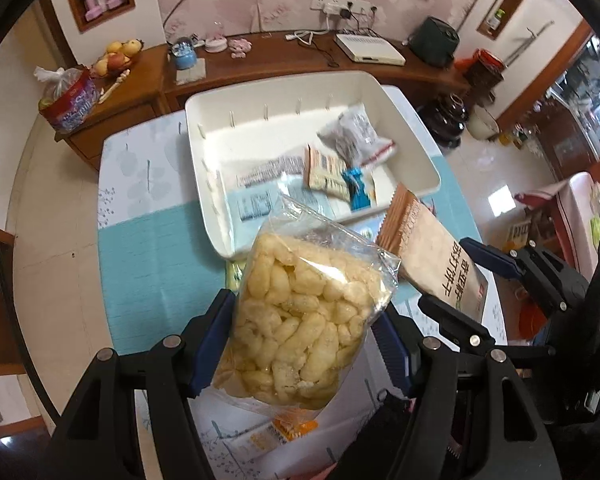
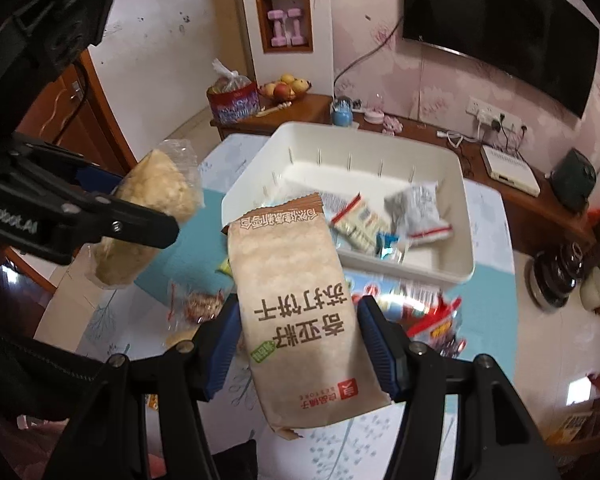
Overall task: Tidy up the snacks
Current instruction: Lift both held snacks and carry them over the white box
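My left gripper is shut on a clear bag of yellow puffed snacks, held above the table before the white bin. The bag also shows in the right wrist view. My right gripper is shut on a tan cracker packet, held above the table short of the bin. The packet shows in the left wrist view, just right of the puffed bag. Several small snack packets lie inside the bin.
Loose snack packets lie on the teal tablecloth below the grippers. A wooden sideboard behind the table holds a fruit bowl, a red tin, a router box and cables. A dark pot stands on the floor at right.
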A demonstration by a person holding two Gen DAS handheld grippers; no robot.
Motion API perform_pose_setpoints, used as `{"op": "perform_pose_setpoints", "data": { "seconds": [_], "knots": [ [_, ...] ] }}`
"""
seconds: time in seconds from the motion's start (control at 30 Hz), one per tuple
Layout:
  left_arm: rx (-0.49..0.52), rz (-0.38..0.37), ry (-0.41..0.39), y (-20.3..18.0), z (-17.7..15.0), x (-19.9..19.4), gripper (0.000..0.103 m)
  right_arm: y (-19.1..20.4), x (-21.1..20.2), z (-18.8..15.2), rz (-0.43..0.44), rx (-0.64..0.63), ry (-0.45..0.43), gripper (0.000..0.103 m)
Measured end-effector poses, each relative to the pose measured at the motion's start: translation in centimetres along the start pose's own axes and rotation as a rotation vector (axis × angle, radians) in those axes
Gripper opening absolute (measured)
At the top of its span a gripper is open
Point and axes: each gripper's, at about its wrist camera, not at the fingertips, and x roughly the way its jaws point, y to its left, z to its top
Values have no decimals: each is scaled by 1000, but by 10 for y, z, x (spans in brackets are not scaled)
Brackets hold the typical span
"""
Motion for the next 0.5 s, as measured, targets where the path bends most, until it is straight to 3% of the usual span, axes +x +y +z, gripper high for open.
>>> {"op": "perform_pose_setpoints", "data": {
  "seconds": [0.27, 0.5],
  "knots": [
    [-42, 28, -71, -1, 31, 6, 67, -21, 6, 28, -6, 0, -62, 59],
    [-92, -3, -99, 1, 56, 25, 67, -38, 21, 45, -28, -17, -110, 59]
  ]
}}
